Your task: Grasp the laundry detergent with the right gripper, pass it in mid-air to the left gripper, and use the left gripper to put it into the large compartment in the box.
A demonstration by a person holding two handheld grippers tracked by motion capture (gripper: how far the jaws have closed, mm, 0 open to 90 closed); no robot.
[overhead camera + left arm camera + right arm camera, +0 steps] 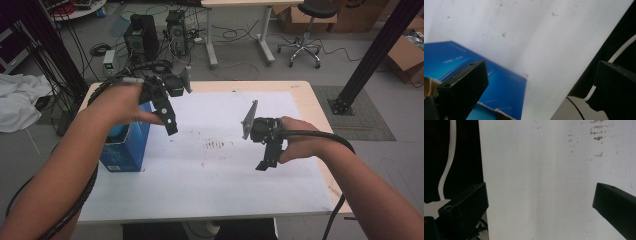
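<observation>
A person stands at a white counter [210, 170], holding a claw in each hand. The left claw [170, 122] hangs in the air just right of an open blue box [125, 147], which stands at the counter's left edge; its jaws are spread wide apart, gripping nothing. The right claw [267, 160] hovers above the bare white surface right of centre, jaws also wide apart and empty. A few brown smudges [217, 145] mark the counter between them.
</observation>
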